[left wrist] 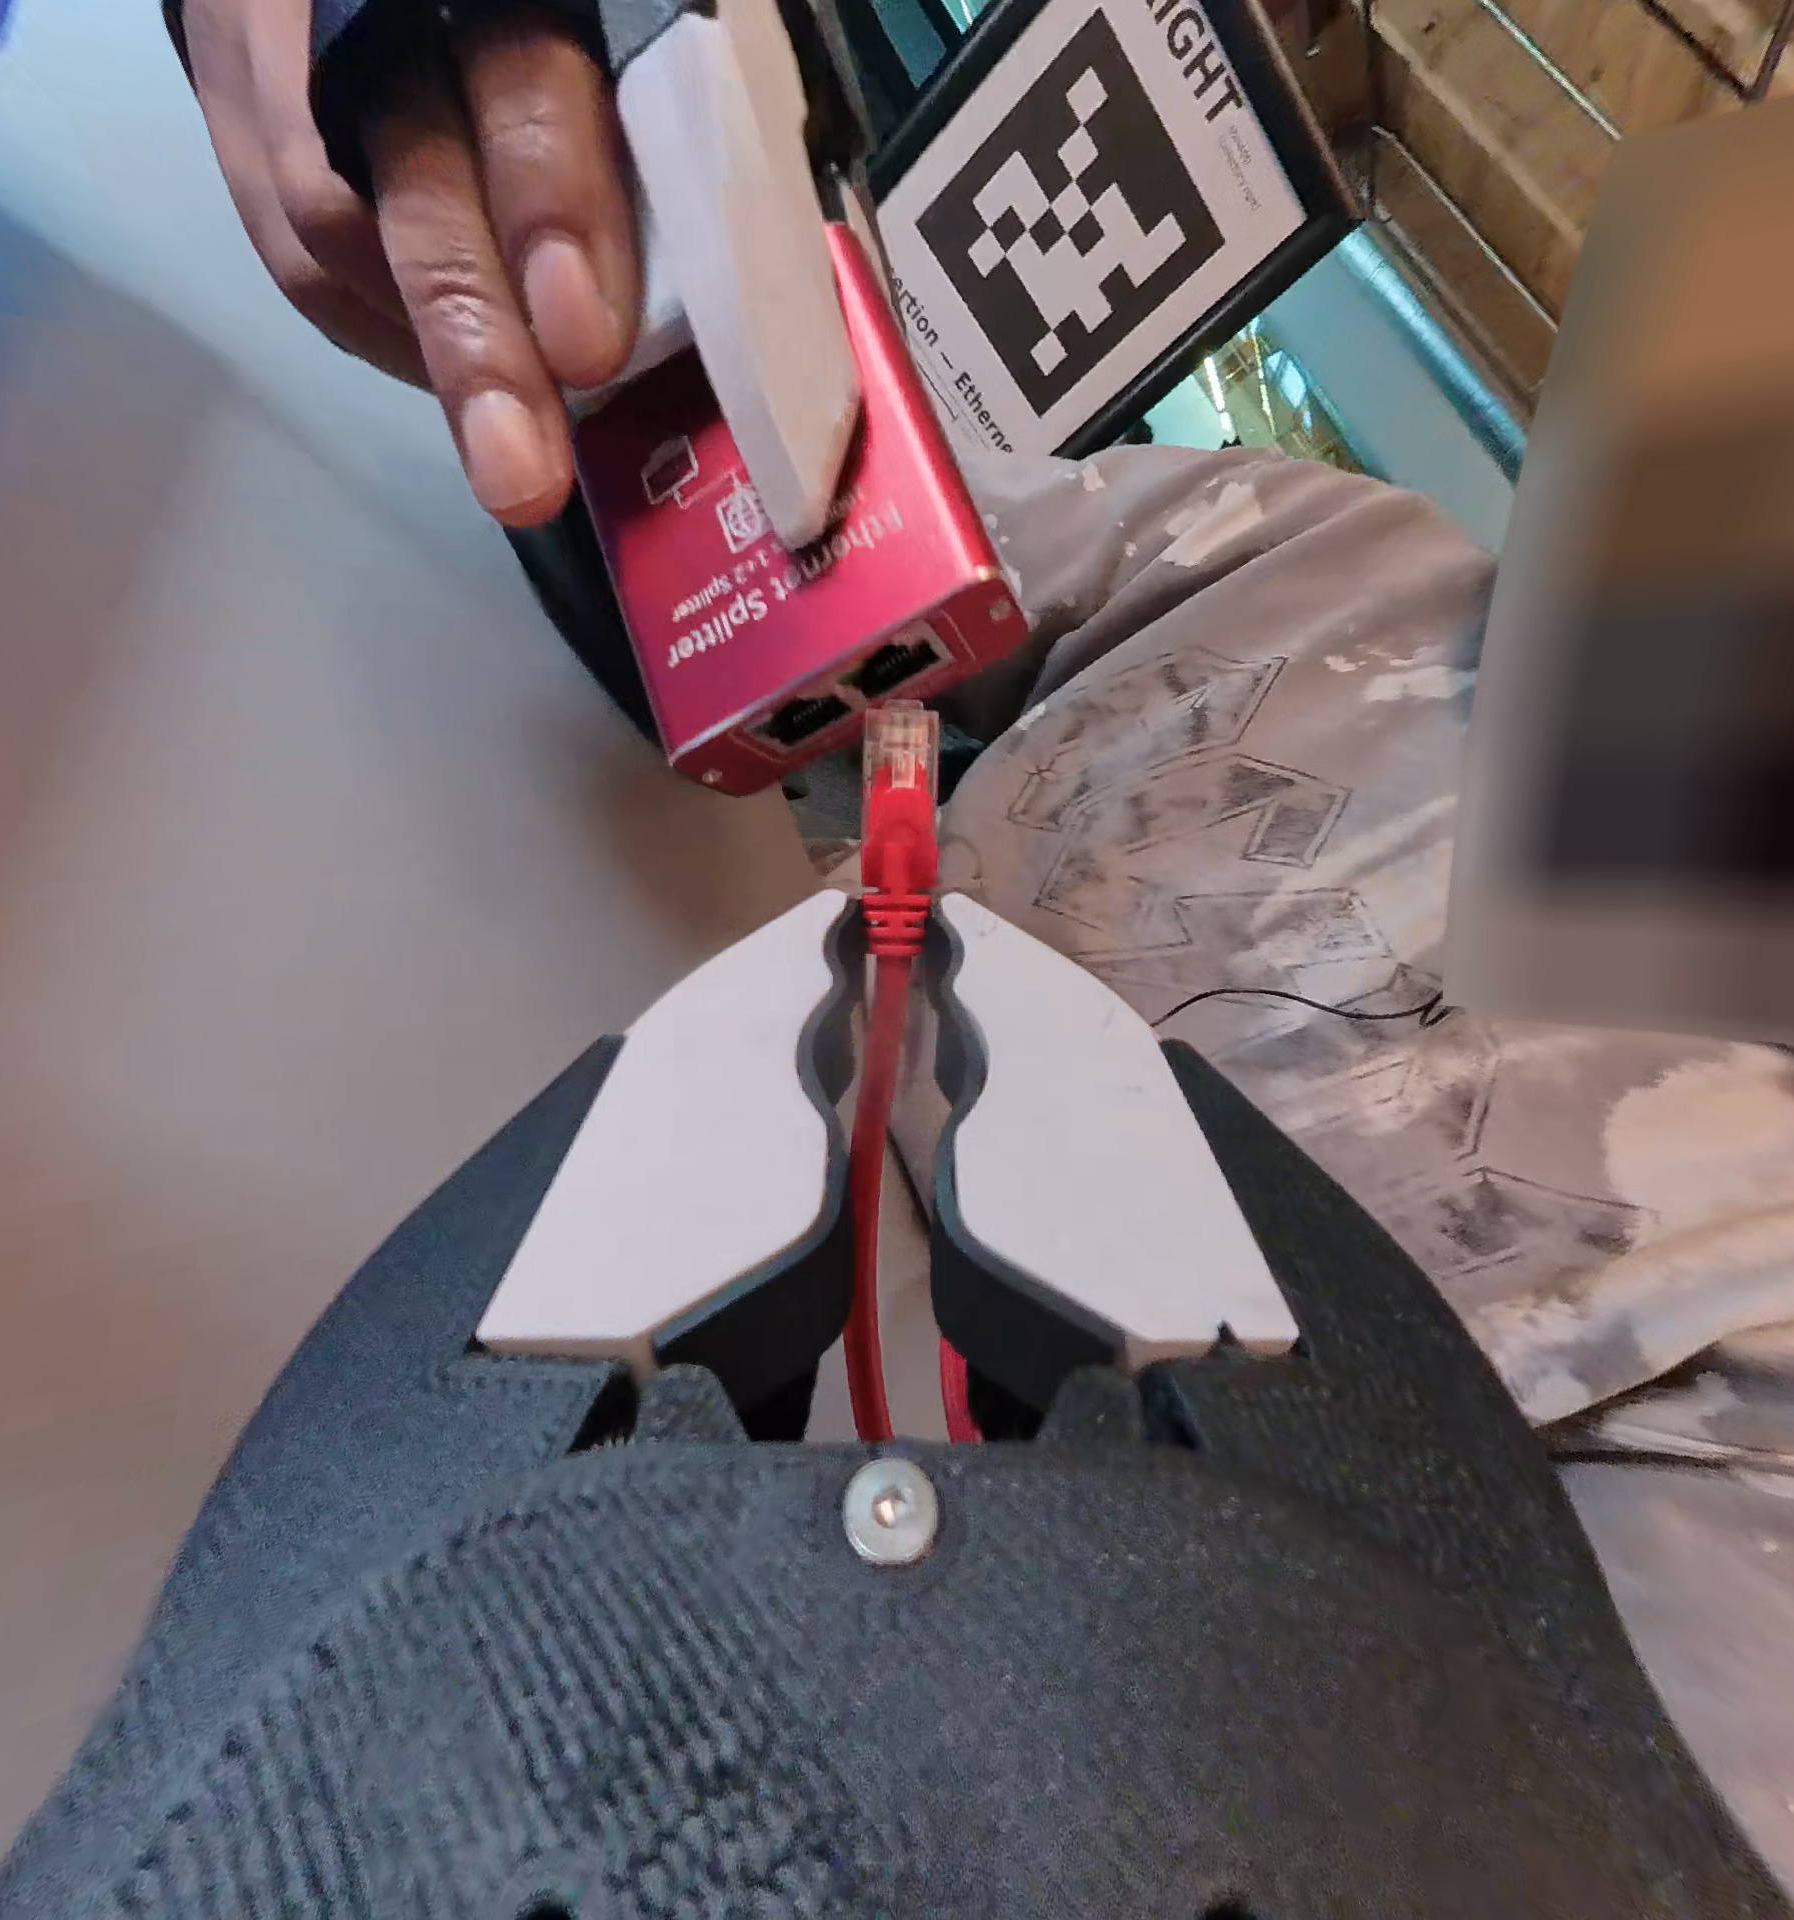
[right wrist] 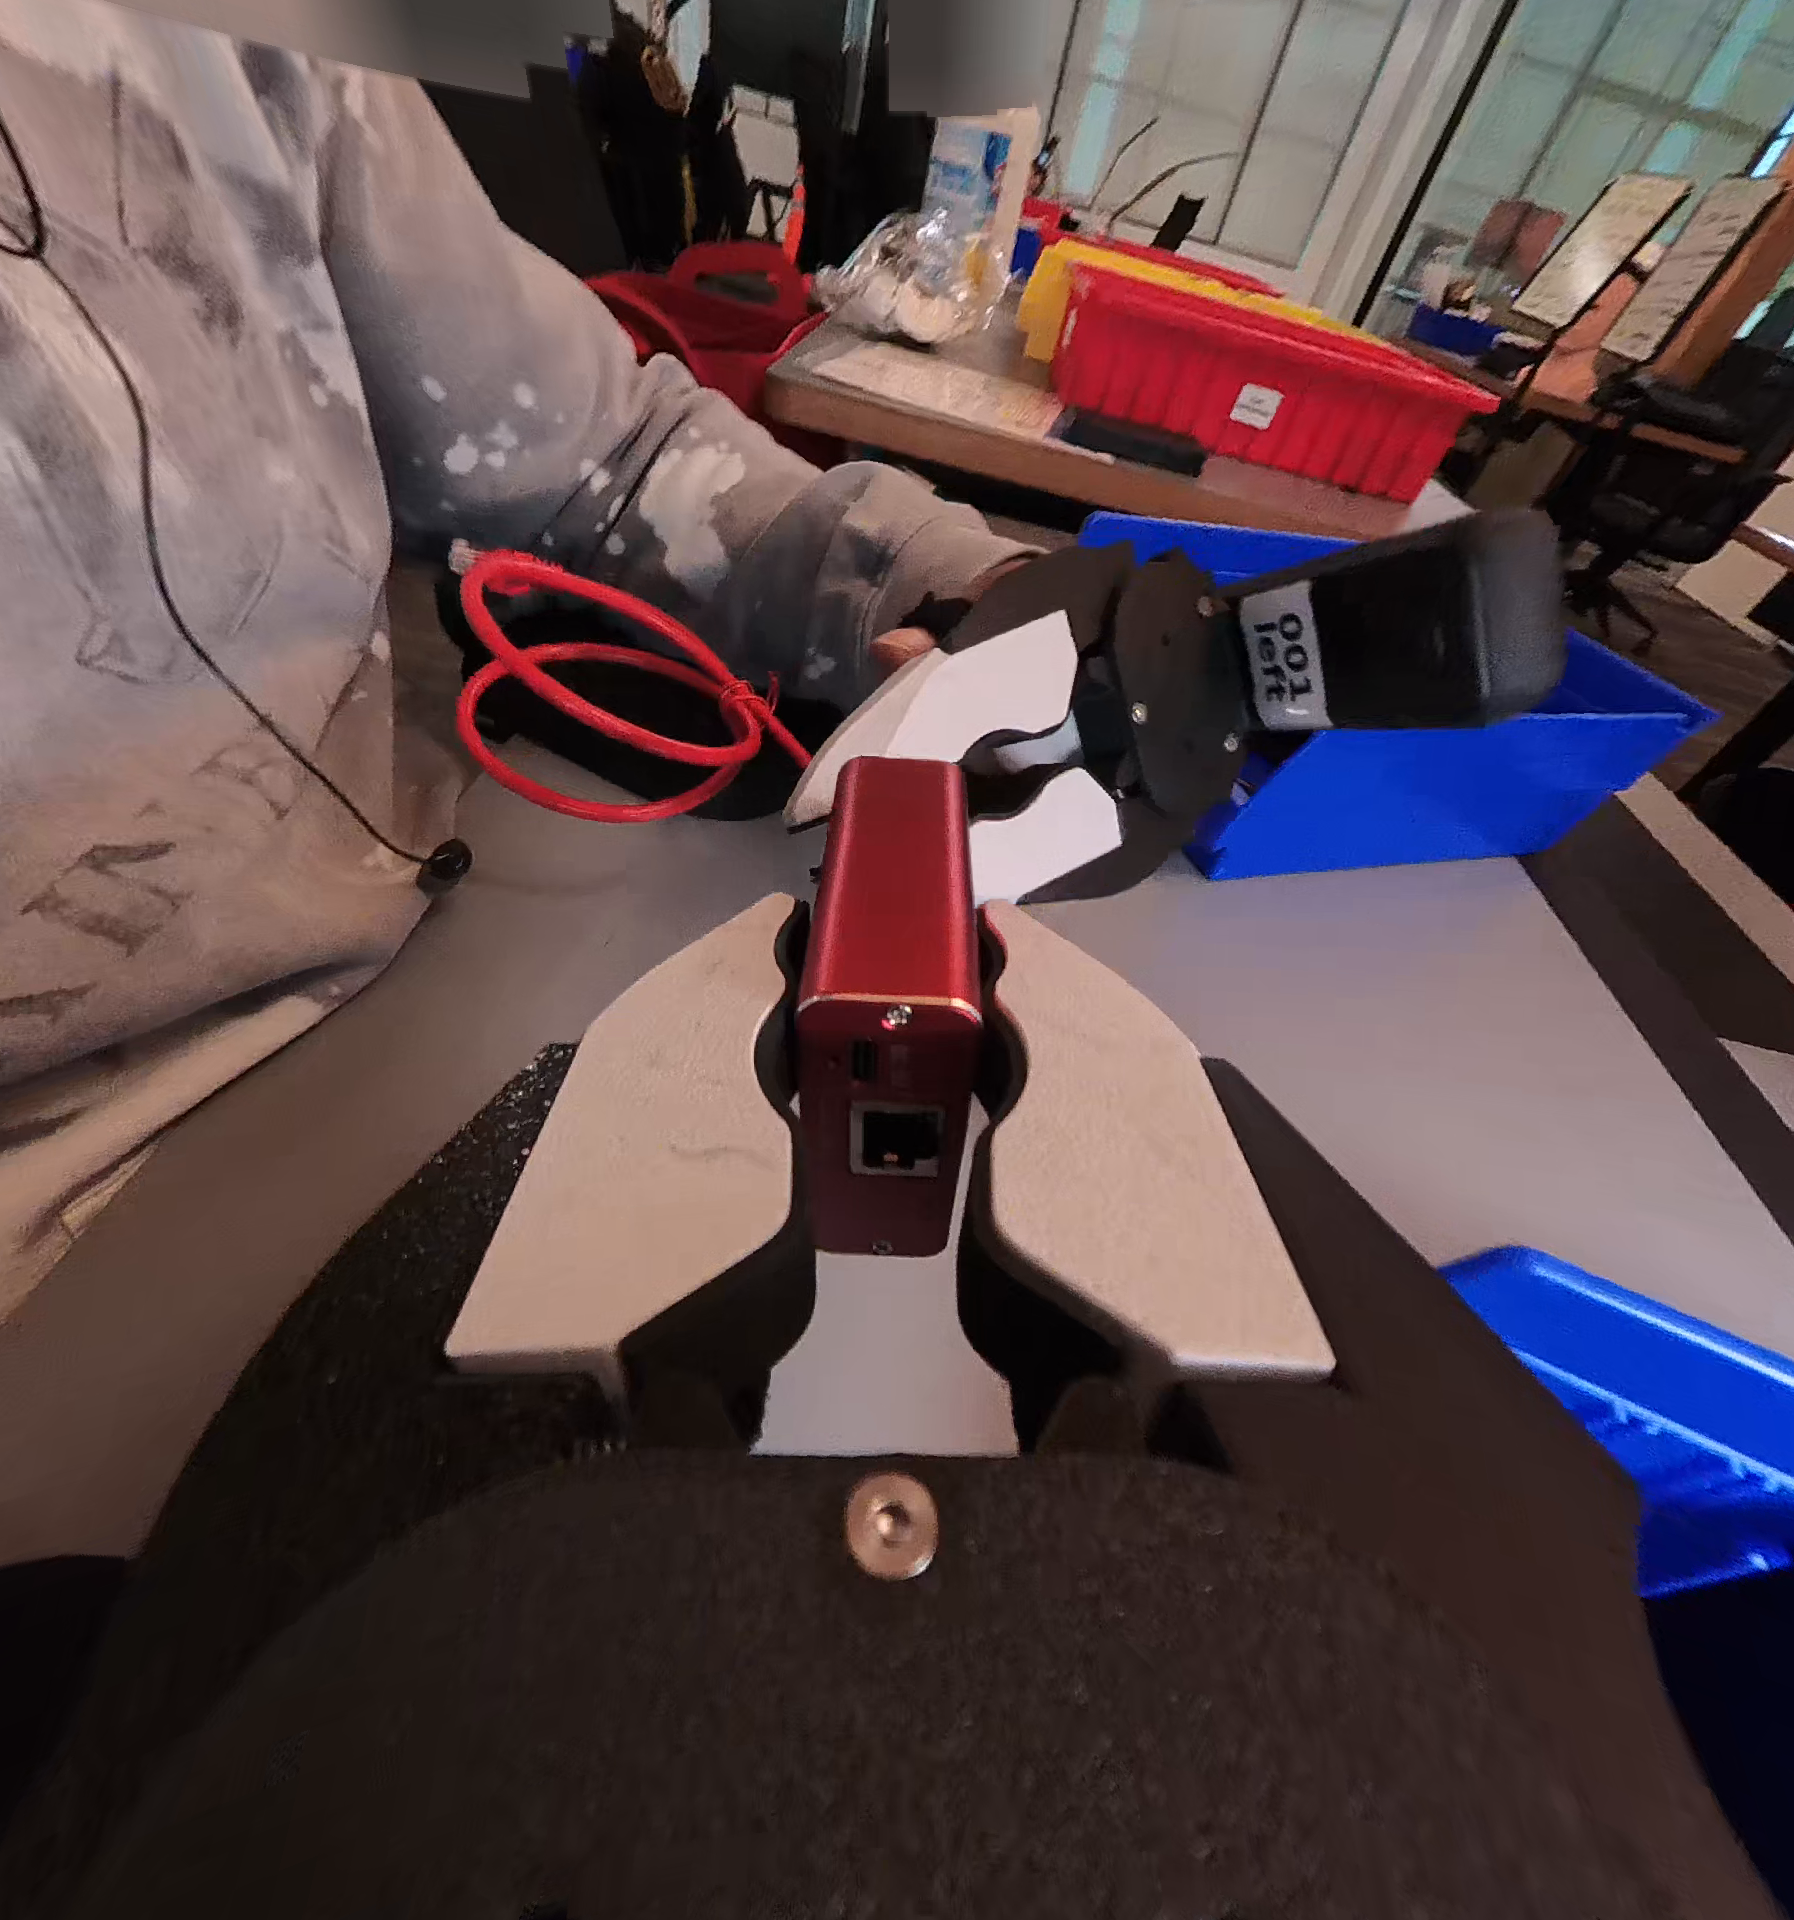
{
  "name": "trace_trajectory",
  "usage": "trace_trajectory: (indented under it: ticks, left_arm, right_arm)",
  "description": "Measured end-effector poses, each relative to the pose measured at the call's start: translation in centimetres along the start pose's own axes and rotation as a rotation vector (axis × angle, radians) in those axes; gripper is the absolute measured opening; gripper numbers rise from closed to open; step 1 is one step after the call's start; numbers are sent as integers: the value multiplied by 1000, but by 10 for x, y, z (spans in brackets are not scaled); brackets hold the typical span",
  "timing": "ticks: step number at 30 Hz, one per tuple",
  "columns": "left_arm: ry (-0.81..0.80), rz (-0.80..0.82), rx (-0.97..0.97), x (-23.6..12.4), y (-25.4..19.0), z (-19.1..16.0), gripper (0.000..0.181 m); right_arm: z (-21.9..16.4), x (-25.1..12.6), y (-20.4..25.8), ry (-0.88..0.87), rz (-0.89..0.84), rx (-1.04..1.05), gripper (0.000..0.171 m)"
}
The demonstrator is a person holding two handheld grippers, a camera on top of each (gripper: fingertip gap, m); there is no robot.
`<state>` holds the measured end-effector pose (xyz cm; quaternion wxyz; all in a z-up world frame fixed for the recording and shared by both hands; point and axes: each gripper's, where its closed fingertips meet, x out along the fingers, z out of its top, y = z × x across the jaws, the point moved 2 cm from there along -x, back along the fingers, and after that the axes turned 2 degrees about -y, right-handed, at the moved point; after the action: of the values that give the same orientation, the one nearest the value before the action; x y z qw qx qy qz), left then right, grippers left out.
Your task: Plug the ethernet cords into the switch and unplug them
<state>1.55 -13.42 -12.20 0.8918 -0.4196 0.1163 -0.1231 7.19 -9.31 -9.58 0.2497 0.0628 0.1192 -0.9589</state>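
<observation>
Now your left tool (left wrist: 898, 914), clenched on the red ethernet cord (left wrist: 895, 831), aims its plug just short of the switch (left wrist: 799, 582), braced above the counter (right wrist: 1288, 1039) by your right tool (right wrist: 888, 920).

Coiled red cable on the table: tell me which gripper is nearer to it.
Left. The left gripper hovers just beside the coiled red cable; the right gripper, clamping the red switch, sits farther back.

Left hand-held gripper (left wrist: 895, 914) and right hand-held gripper (right wrist: 888, 925) both clamped, tips facing each other, nearly touching.
</observation>
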Motion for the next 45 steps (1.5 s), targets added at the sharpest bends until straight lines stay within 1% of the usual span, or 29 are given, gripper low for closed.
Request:
trace_trajectory:
  ticks: [6, 12, 16, 18, 21, 24, 26, 29, 31, 32, 35, 36, 37, 39, 42, 45]
  left_arm:
    - [-8, -49, -83, 2, 5, -6, 11]
    - [33, -127, -140, 13, 2, -13, 11]
    - [62, -186, -160, 22, -1, -17, 11]
    - [47, -236, -169, 25, -4, -14, 11]
    - [68, -279, -131, 33, -12, -15, 10]
    - [46, -256, -51, 37, -20, -12, 10]
    - [20, -247, -33, 36, -23, -9, 10]
    - [35, -204, -8, 39, -19, -13, 9]
    - [38, -179, 21, 38, -19, -13, 10]
    - [30, -151, 49, 34, -19, -10, 10]
    - [-67, 43, 179, 11, -14, 9, 12]
    - [-101, 107, 222, 0, -15, 15, 19]
    - [-125, 206, 263, -16, -15, 21, 26]
    - [-152, 472, 364, -55, -9, 27, 29]
    - [-127, 770, 426, -107, -10, 16, 29]
    - [-69, 1017, 421, -151, -12, -9, 29]
  right_arm:
    - [2, 3, 9, 27, 44, -50, 28]
    - [10, 4, 19, 57, 94, -119, 28]
    - [16, 4, 30, 84, 180, -139, 28]
    - [21, 5, 33, 83, 222, -143, 28]
    - [27, 8, 38, 73, 306, -117, 29]
    - [39, 9, 40, 28, 357, -93, 29]
    - [43, 11, 39, 12, 371, -82, 29]
    - [45, 17, 42, -25, 421, -29, 29]
    - [48, 18, 41, -53, 408, -17, 29]
    - [48, 18, 37, -58, 375, -23, 29]
    - [50, 11, 21, -80, 244, -53, 29]
    - [54, 7, 18, -113, 217, -42, 28]
    - [58, 3, 15, -141, 186, -34, 28]
    - [59, -4, 13, -154, 140, -33, 28]
    - [60, -15, 14, -166, 92, -17, 28]
    - [63, -28, 16, -207, 55, 7, 28]
